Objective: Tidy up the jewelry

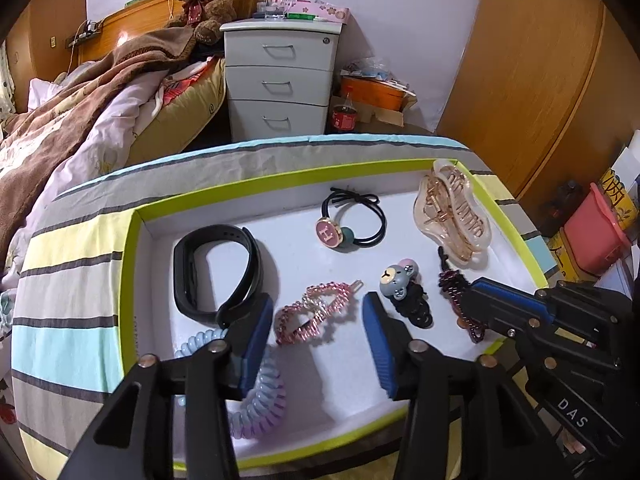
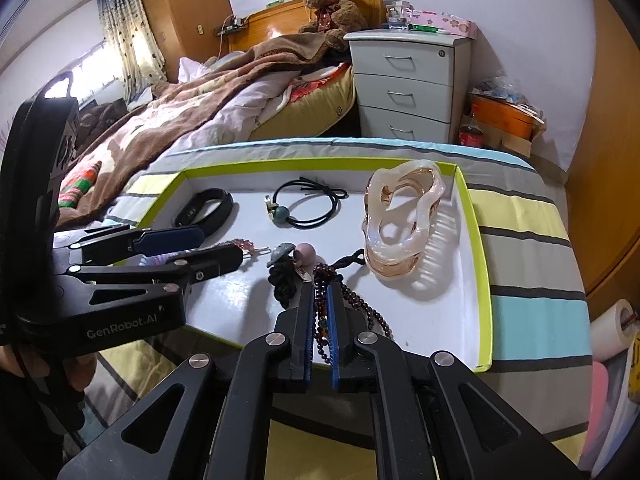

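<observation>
While the right gripper [image 2: 320, 320] pinches the dark bead bracelet [image 2: 362, 300] at lower centre, the left gripper [image 1: 316, 332] stands open around the pink heart clip [image 1: 316, 316]; nothing held.

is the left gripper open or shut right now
Open: the left gripper has blue pads apart, straddling the pink heart hair clip without pressing it.

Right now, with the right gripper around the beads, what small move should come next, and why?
Probably lift the right gripper slightly, jaws kept closed: its pads already pinch the bead string, which lies in the tray near the bear tie. The left gripper stands open over the pink clip, holding nothing.
</observation>
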